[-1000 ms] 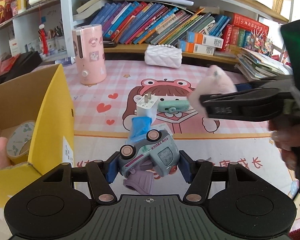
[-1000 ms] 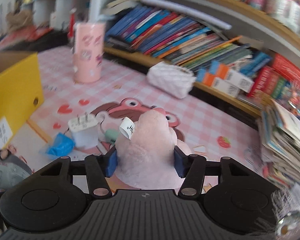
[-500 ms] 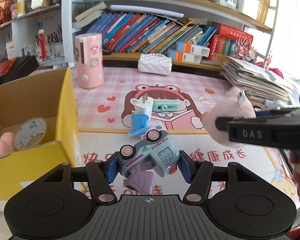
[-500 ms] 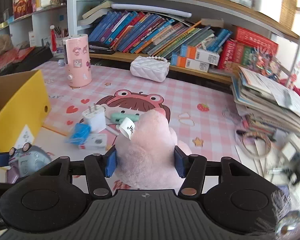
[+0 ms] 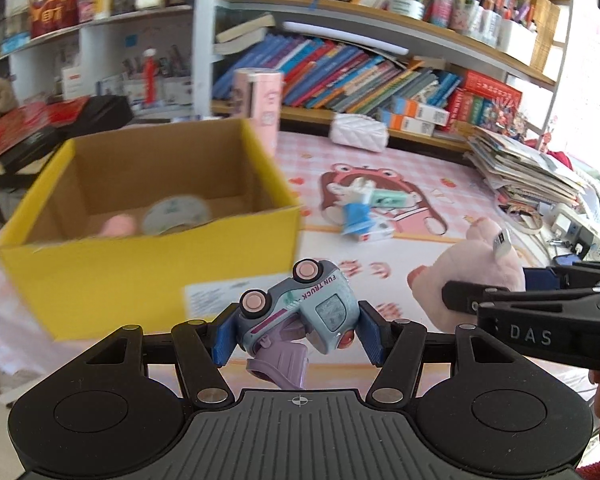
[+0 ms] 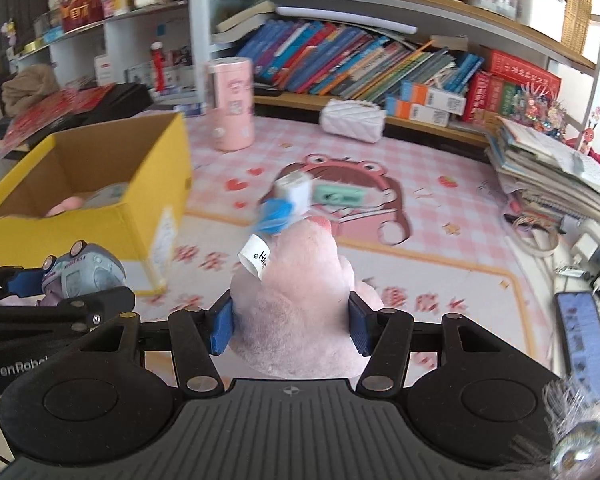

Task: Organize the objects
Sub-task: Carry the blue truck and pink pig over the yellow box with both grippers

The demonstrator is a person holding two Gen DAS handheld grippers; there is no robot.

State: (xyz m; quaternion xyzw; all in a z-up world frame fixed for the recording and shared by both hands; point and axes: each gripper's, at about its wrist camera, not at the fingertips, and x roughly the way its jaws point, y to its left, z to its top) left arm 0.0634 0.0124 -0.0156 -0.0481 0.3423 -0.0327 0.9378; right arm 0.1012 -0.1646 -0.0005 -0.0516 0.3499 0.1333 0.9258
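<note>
The yellow cardboard box (image 5: 148, 268) lies ahead-left of both grippers, nearer the left gripper (image 5: 298, 330) clenching the toy truck (image 5: 300, 312) than the right gripper (image 6: 290, 326) clenching the pink plush toy (image 6: 300, 300).

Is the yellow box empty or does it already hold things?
Not empty. The open yellow box holds a tape roll and something pink on its floor.

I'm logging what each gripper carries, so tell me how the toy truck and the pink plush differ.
The toy truck is hard, pale blue, with pink wheels and printed lettering; the pink plush is soft, fuzzy, with a white tag. The truck sits tilted in the left gripper; the plush fills the right gripper and looks bulkier. Both are clamped between blue pads, outside the yellow box.
</note>
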